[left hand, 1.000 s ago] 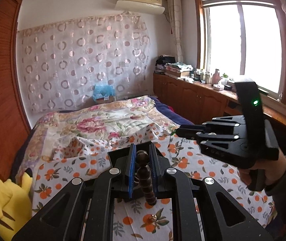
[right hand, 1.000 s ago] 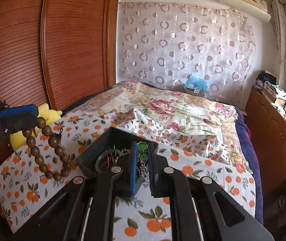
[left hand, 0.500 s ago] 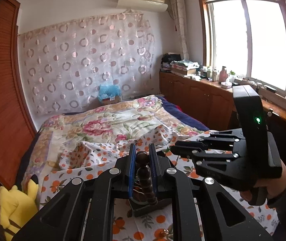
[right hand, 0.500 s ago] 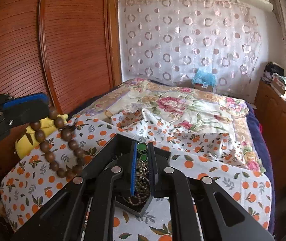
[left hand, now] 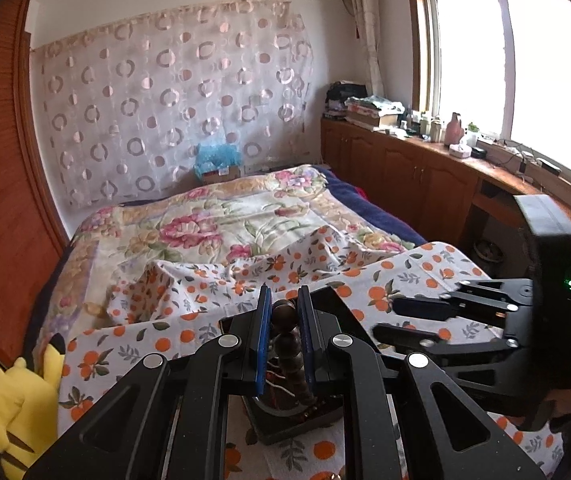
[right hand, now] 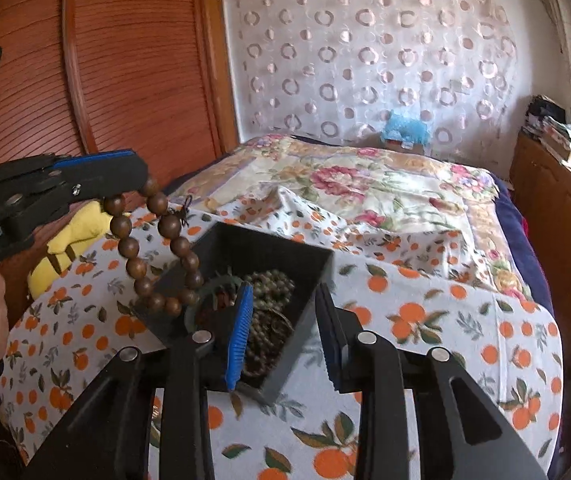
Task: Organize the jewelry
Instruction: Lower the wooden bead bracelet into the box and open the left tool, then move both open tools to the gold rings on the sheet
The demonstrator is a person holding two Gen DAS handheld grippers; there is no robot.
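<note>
A black jewelry box (right hand: pixel 245 248) sits on the orange-print cloth on the bed, holding several bead strings and a green bangle (right hand: pixel 209 286). My left gripper (left hand: pixel 283 316) is shut on a brown wooden bead bracelet (right hand: pixel 153 248), which hangs over the box's left corner; the bracelet also shows between the pads in the left wrist view (left hand: pixel 287 344). My right gripper (right hand: pixel 285 332) is open and empty, jaws apart just above the box's near right side. It also shows in the left wrist view (left hand: pixel 401 320), to the right of the box (left hand: pixel 285 416).
An orange-print cloth (right hand: pixel 425 320) covers the near part of the bed, over a floral quilt (right hand: pixel 365 184). A yellow plush toy (right hand: pixel 69 240) lies at the bed's left edge by the wooden wardrobe (right hand: pixel 125 80). Wooden cabinets (left hand: pixel 405 176) run along the right wall.
My right gripper has opened and let go of the green-stone piece it held, which is gone from the jaws. Both grippers came closer over the box, the bracelet now at its left corner.
</note>
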